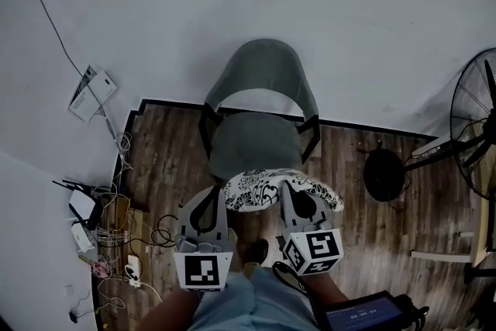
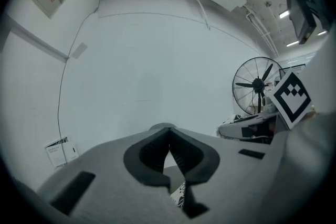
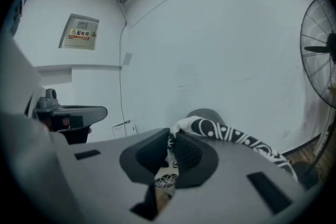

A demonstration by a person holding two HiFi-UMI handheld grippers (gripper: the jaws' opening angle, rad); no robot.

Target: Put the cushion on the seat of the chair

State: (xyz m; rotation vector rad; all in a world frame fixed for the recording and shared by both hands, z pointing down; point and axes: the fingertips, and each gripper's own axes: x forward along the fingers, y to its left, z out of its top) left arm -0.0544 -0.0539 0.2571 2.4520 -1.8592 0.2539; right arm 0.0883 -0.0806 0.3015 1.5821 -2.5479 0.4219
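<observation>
A grey-green chair (image 1: 260,81) stands against the white wall, its seat (image 1: 252,142) bare. A black-and-white patterned cushion (image 1: 267,190) hangs just in front of the seat's front edge, held between both grippers. My left gripper (image 1: 217,191) grips its left edge; in the left gripper view the gripper (image 2: 169,140) has its jaws together, with a strip of the cushion (image 2: 179,195) showing below them. My right gripper (image 1: 291,188) is shut on the right side. In the right gripper view the cushion (image 3: 231,136) spills out of that gripper (image 3: 172,145), and the chair's back (image 3: 206,113) rises behind it.
A standing fan (image 1: 474,124) and its round base (image 1: 385,174) are at the right on the wood floor. A router and tangled cables (image 1: 97,232) lie at the left. A paper sheet (image 1: 91,91) hangs on the wall. A dark tablet (image 1: 363,314) is at my waist.
</observation>
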